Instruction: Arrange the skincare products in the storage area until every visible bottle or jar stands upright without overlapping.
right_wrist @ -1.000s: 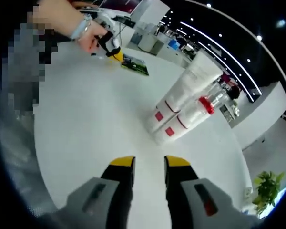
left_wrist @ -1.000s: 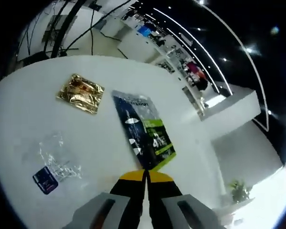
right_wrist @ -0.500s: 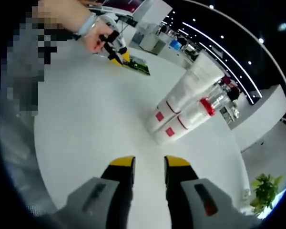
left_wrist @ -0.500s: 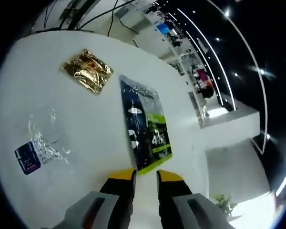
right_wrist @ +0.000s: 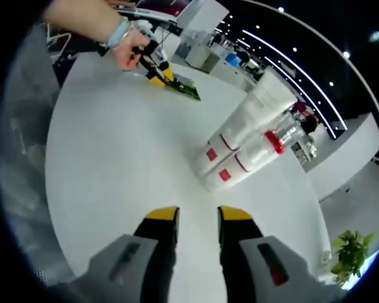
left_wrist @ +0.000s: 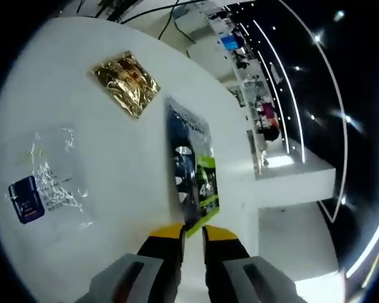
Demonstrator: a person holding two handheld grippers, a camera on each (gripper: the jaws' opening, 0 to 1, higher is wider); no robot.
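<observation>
Surveying the white counter (right_wrist: 114, 158) first: nothing on it reads as arranged, so I judge the task barely begun.

Right gripper view: two white tubes (right_wrist: 240, 142) lie on their sides, pressed together lengthwise, caps toward the camera, one with a red collar. Neither stands upright. They sit ahead and to the right of the right hand-held gripper (right_wrist: 198, 218), well apart from it. Its jaws stand parted with nothing between them.

Left gripper view: a dark blue and green sachet (left_wrist: 192, 173) lies flat, its near edge just at the yellow tips of the left hand-held gripper (left_wrist: 191, 231). The jaws are narrowly parted; whether they pinch the sachet's edge I cannot tell. Beyond it lies a gold foil packet (left_wrist: 126, 82), flat and separate. To the left, a clear plastic bag (left_wrist: 54, 170) holds a small dark blue jar (left_wrist: 25, 199), lying down inside it.

Remaining, as judged: stand both tubes up, free and right the jar, keep flat packets from overlapping. Done: items well spread, all visible.
</observation>
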